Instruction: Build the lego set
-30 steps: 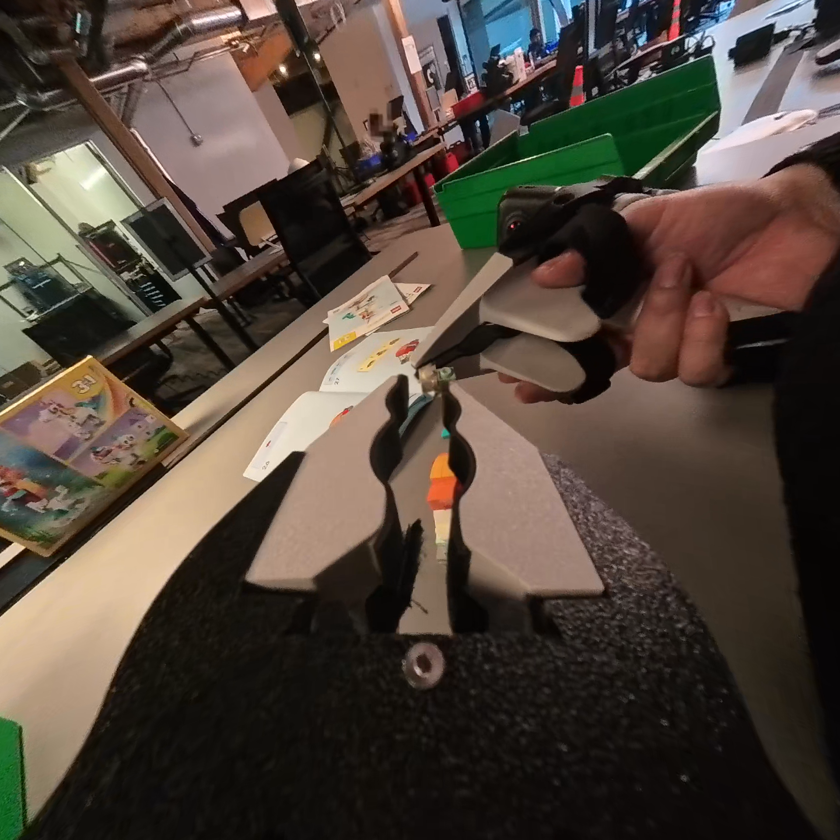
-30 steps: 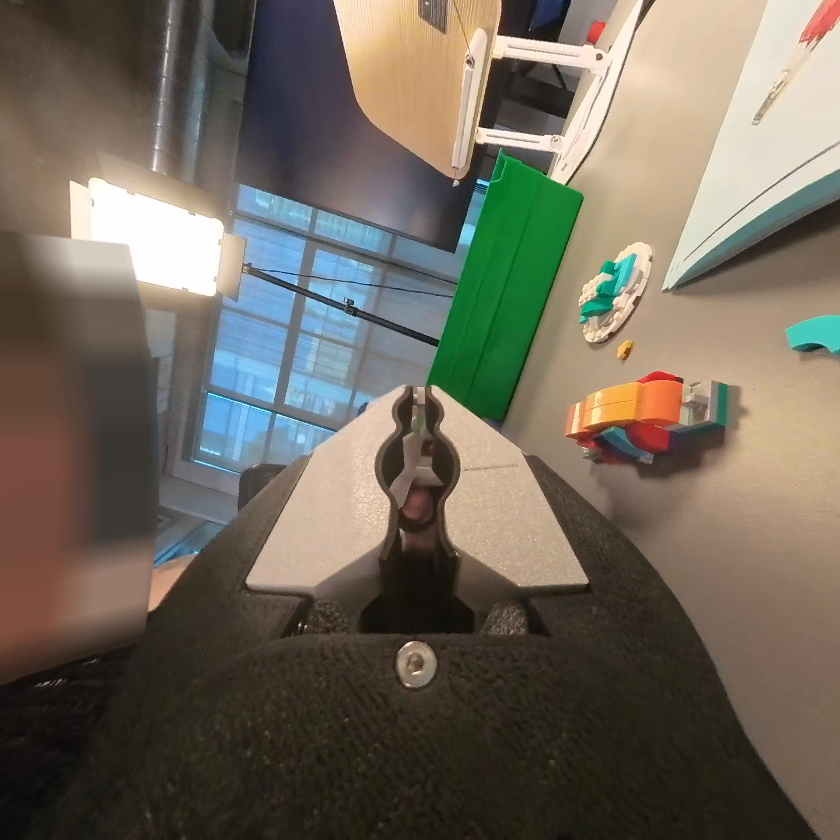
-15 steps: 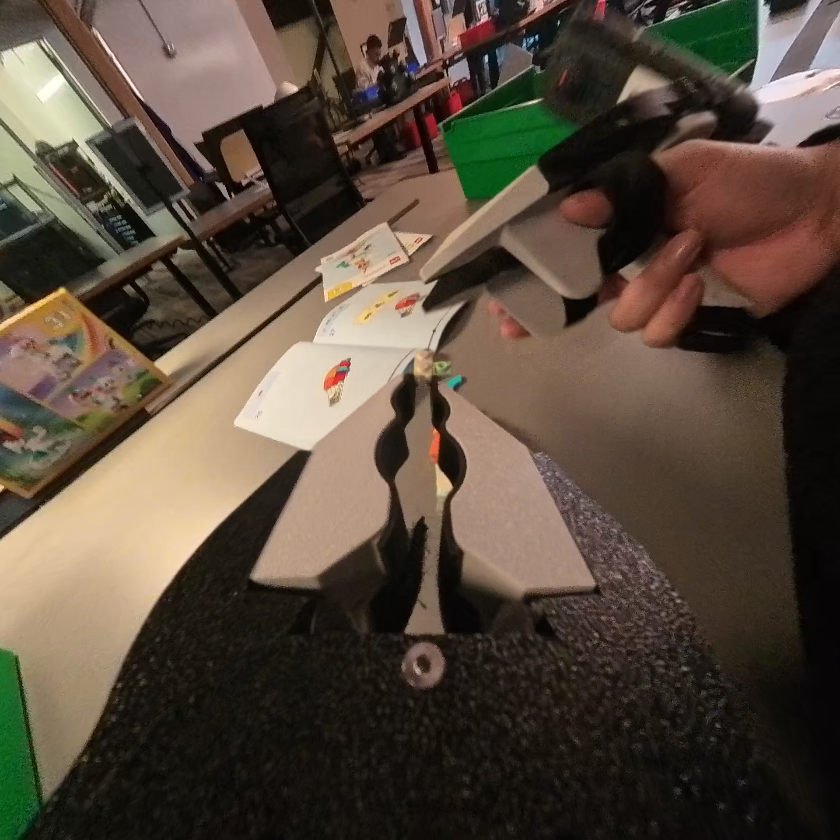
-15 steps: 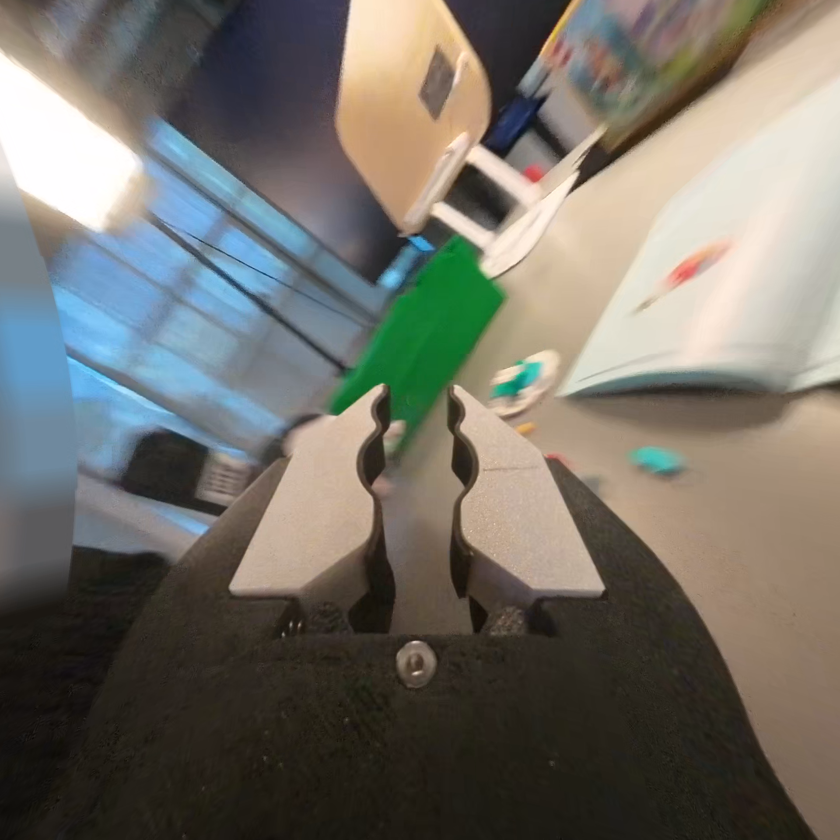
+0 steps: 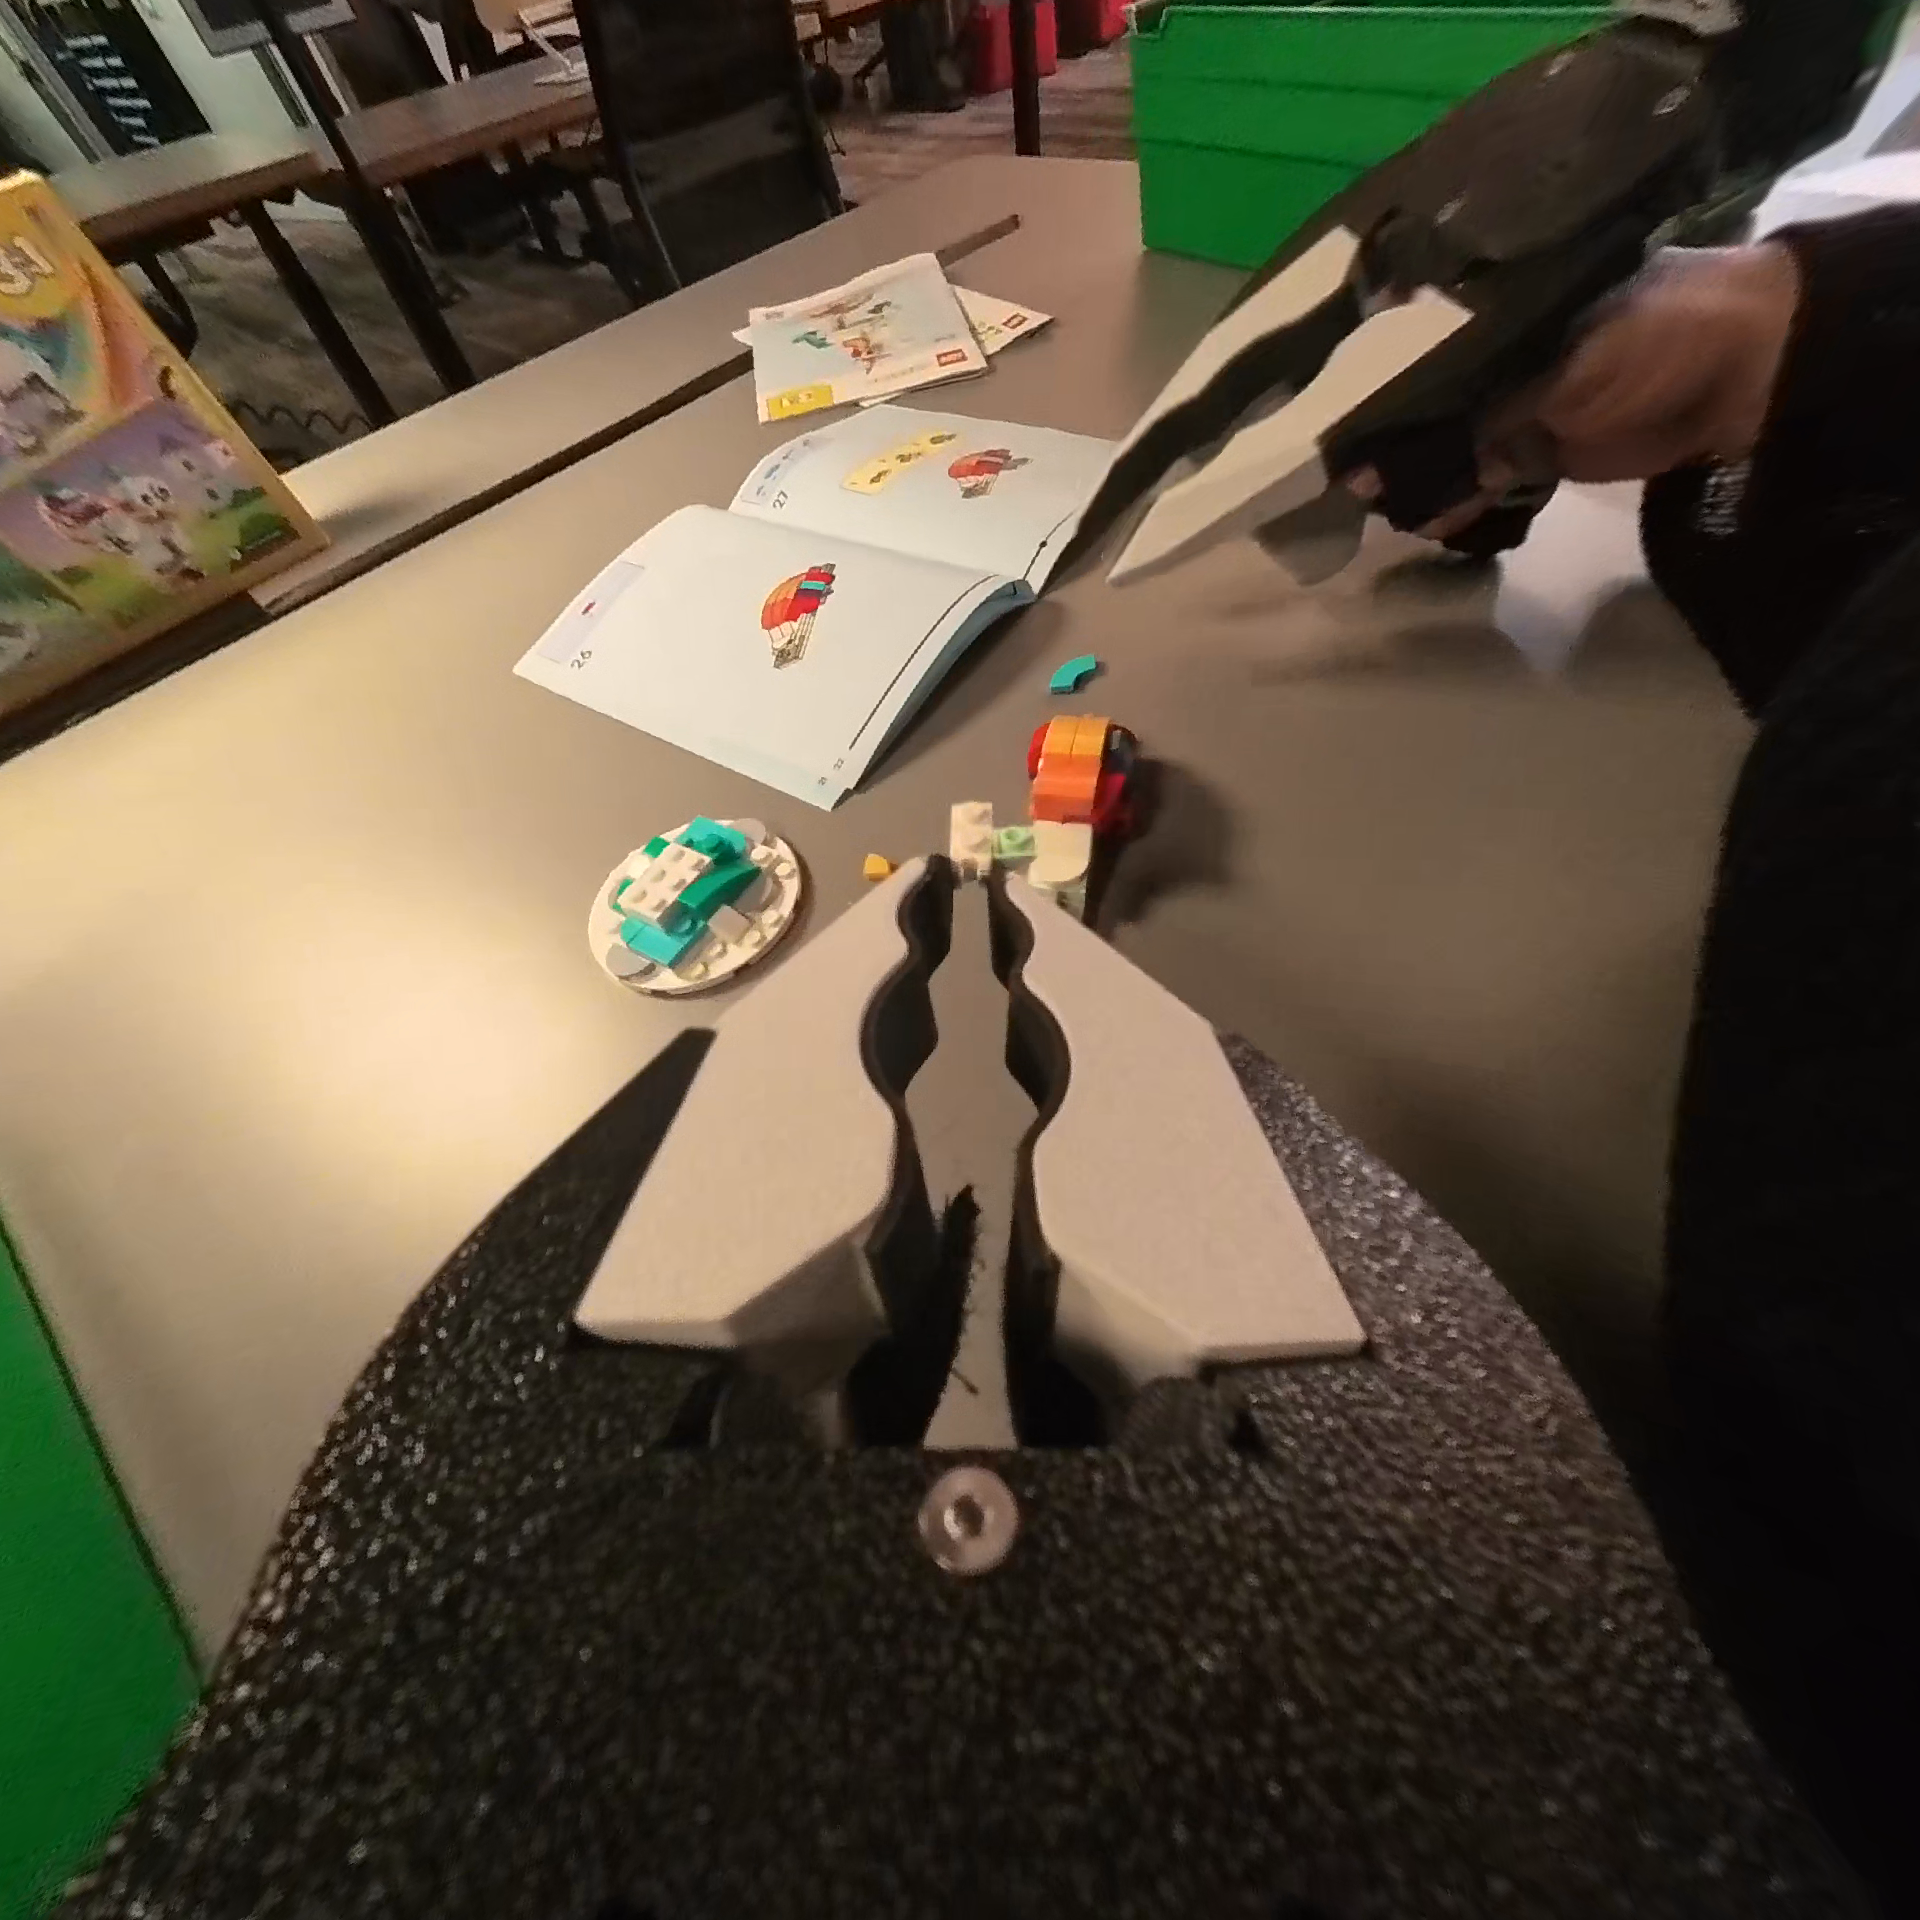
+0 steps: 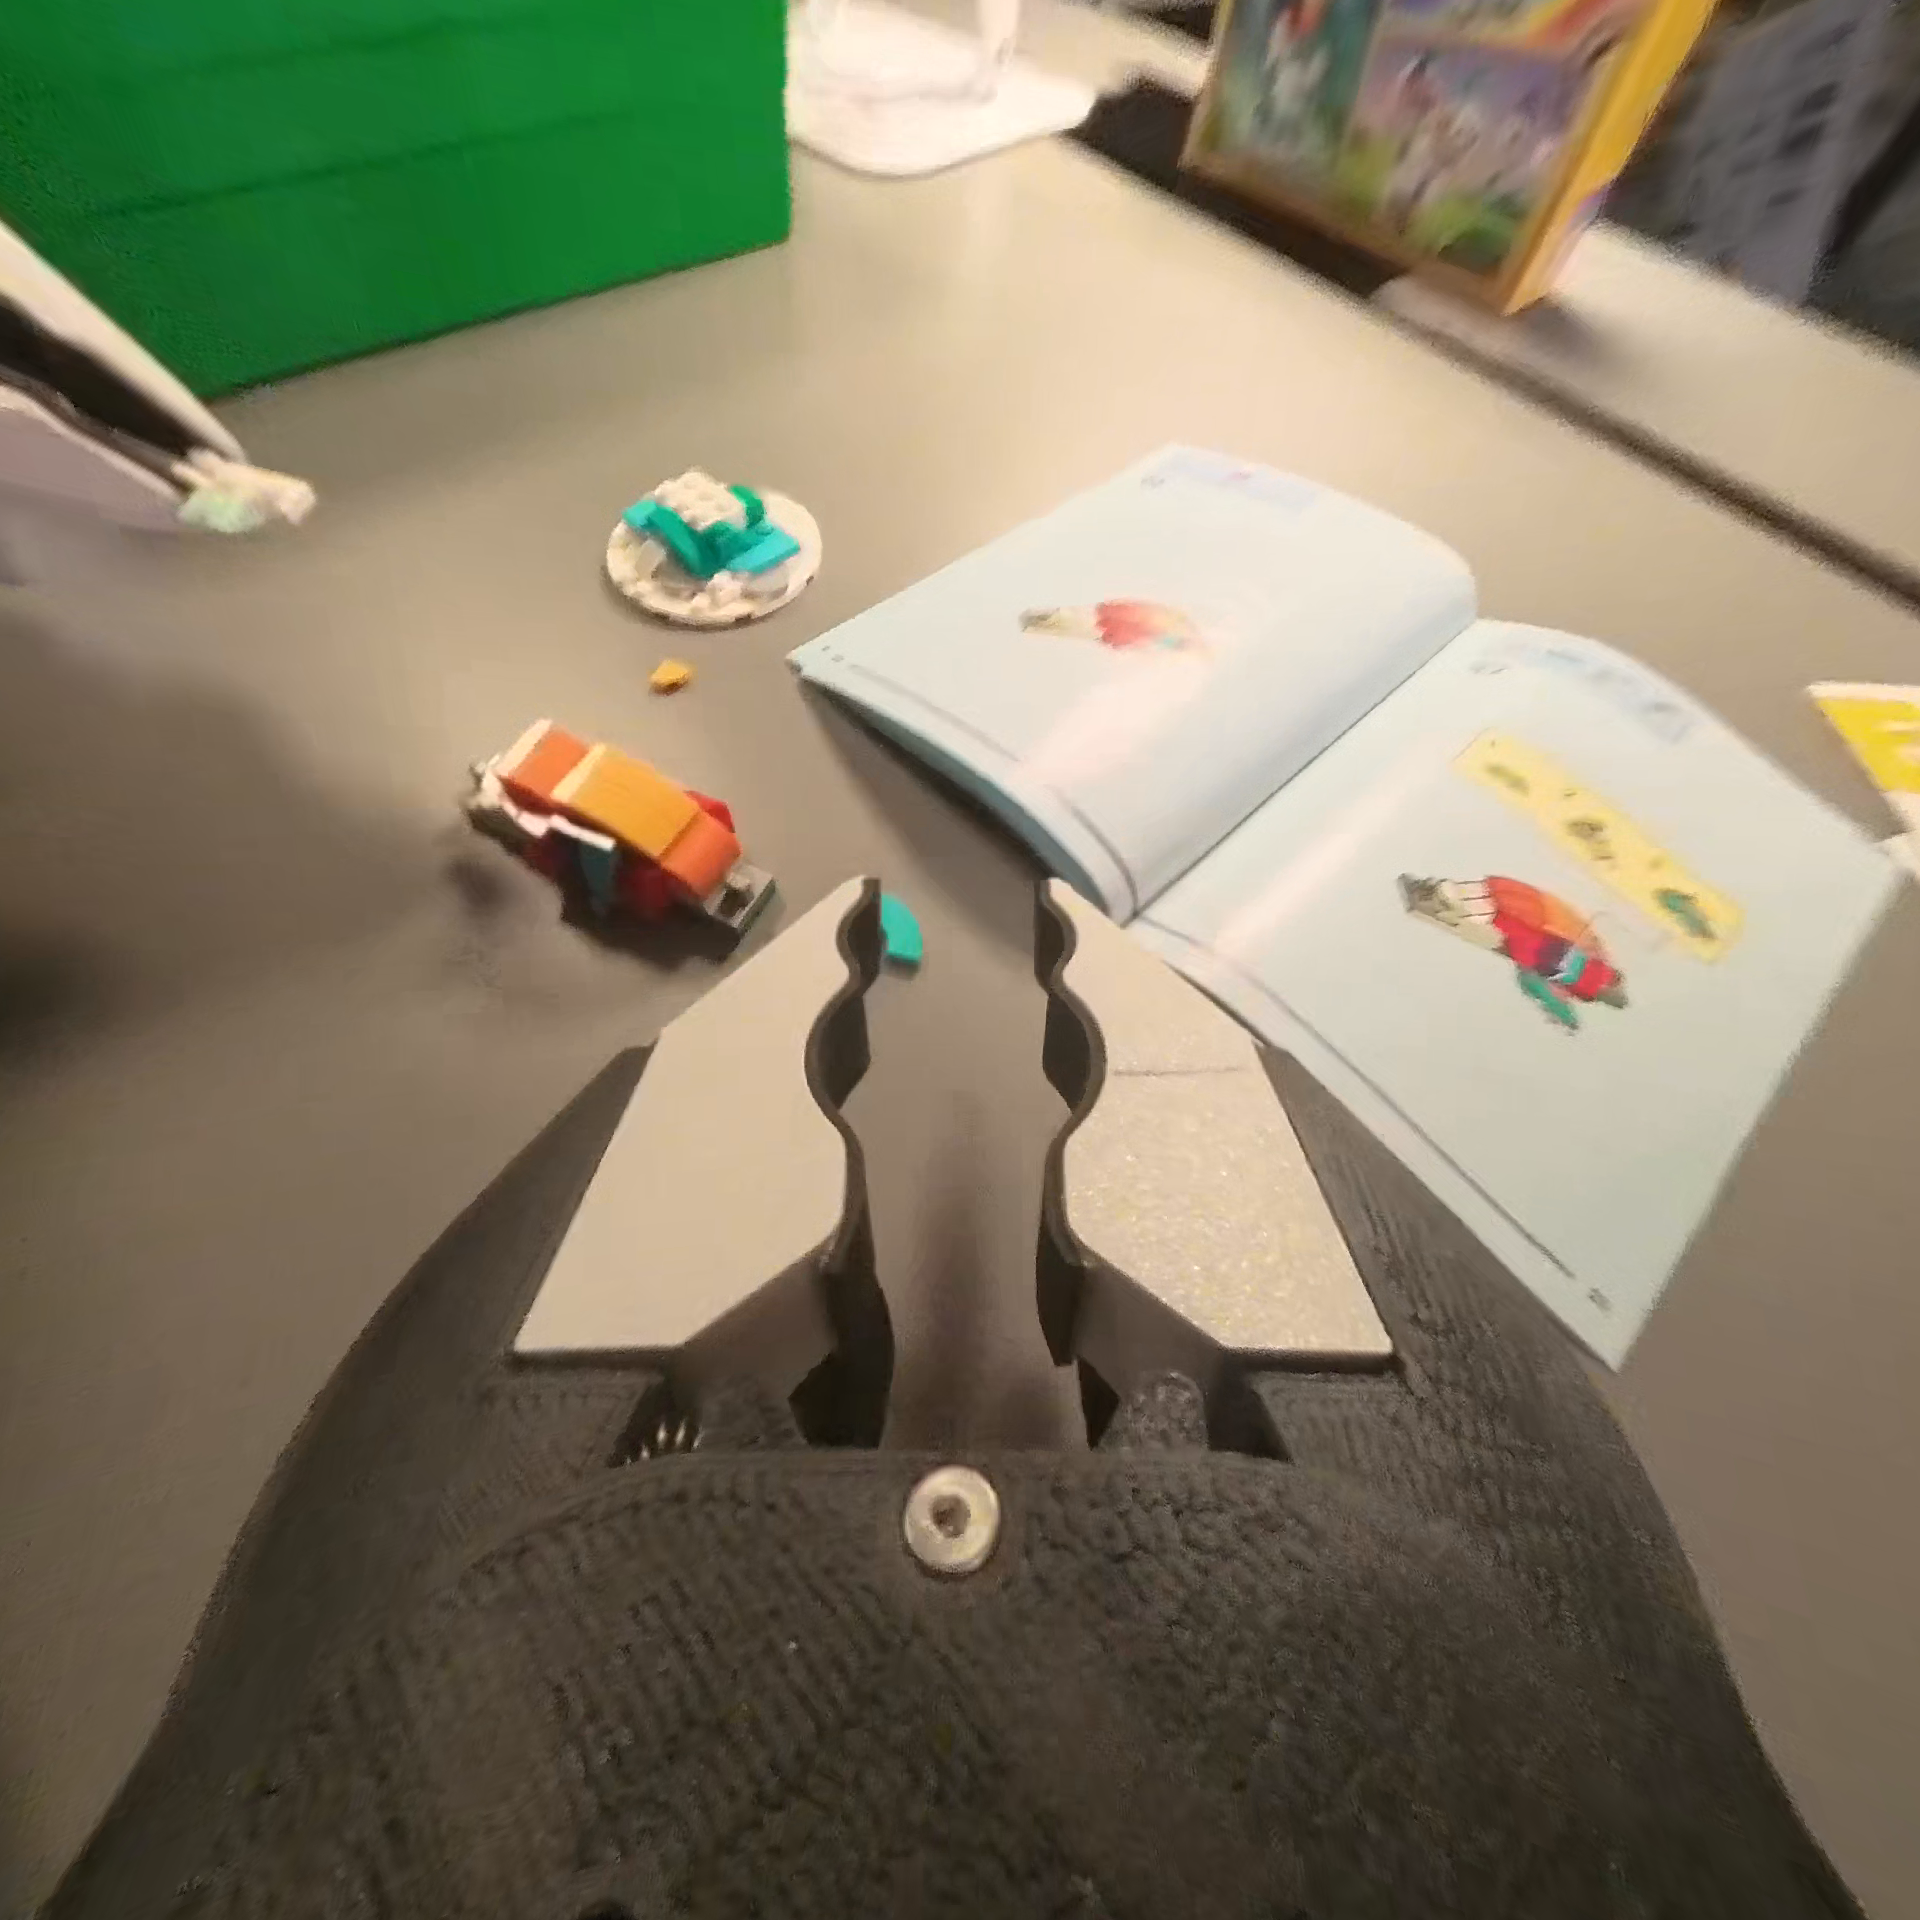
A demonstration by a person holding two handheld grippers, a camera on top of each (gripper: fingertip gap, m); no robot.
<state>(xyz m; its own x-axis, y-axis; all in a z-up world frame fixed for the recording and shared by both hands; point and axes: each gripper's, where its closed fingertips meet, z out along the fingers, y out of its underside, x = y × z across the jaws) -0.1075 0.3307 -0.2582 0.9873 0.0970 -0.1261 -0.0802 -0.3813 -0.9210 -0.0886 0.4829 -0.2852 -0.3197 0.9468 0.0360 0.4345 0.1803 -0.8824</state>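
Observation:
My left gripper [image 5: 966, 878] is shut on a small white and pale green lego piece [image 5: 982, 836] and holds it above the grey table. Just beyond it lies the orange and red lego build [image 5: 1081, 769], on its side. My right gripper [image 6: 951, 920] is open and empty, low over the table, with a teal curved piece [image 6: 899, 935] by its left fingertip. The build [image 6: 623, 821] lies to its left. The left gripper's tips with the small piece [image 6: 244, 499] show at the far left. The right gripper [image 5: 1195, 551] also shows in the left wrist view, above the teal piece [image 5: 1073, 675].
A round white plate with teal bricks [image 5: 696, 904] [image 6: 712, 561] and a tiny yellow piece [image 5: 880, 864] [image 6: 670, 675] lie on the table. An open instruction booklet [image 5: 831, 592] [image 6: 1247, 779] lies beyond. Green bins [image 5: 1299, 125] [image 6: 395, 156] and the set's box [image 5: 104, 447] stand at the edges. The left gripper's tips are roughly 15 cm from the right gripper's.
The right gripper has let go of the small piece, opened, and swung down towards the table. The left gripper kept the piece and tilted down over the build.

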